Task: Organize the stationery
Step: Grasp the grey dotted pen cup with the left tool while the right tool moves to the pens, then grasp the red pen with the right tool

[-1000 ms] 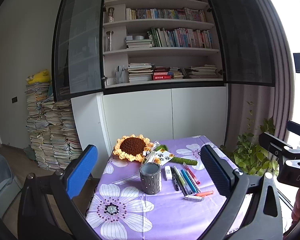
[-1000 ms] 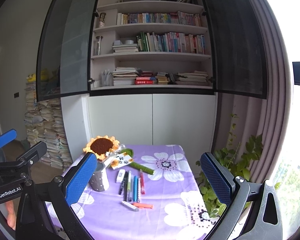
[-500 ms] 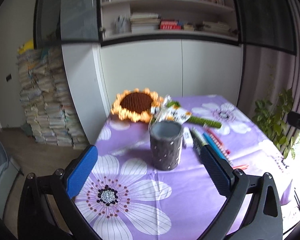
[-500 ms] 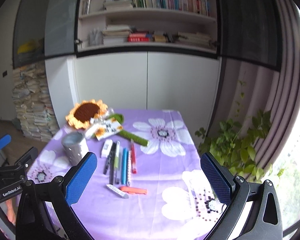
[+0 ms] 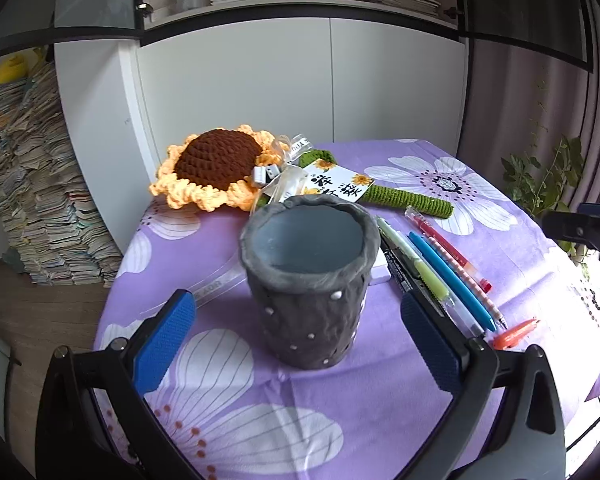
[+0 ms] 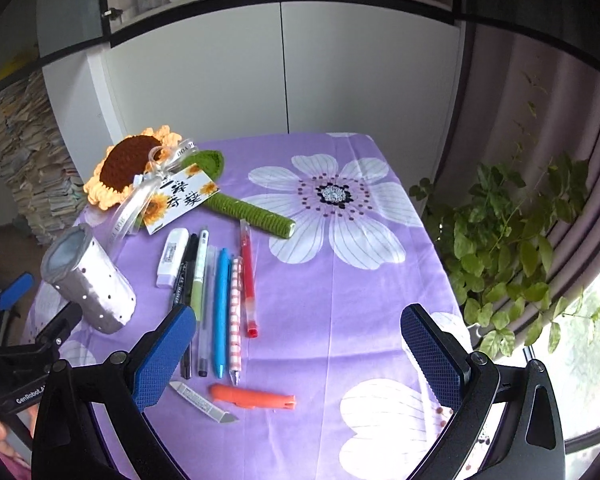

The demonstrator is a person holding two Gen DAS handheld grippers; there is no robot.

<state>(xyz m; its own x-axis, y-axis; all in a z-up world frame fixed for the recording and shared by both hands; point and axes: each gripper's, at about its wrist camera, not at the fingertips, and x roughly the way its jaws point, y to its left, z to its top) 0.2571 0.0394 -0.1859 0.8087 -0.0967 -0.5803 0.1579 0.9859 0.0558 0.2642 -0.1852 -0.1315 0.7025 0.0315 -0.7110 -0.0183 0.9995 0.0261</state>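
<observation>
Left gripper (image 5: 296, 340): wide open, empty, low over tablecloth (image 5: 380, 408). Grey pen holder (image 5: 310, 280) upright at frame centre, between blue pads, touching neither.

Right gripper (image 6: 296, 346): wide open, empty. Pen row (image 6: 220, 296) at centre left, just beyond left pad; orange cutter (image 6: 252, 396) lower centre, between fingers. Bare cloth centre right; table edge and plant (image 6: 512, 240) at far right.

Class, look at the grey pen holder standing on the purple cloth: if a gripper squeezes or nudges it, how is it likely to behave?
The grey pen holder looks empty, so it is probably light and may slide or tip if nudged near its rim. Its lumpy rim suggests a soft material that might give under the left gripper. Standing on cloth, it could wobble.
</observation>
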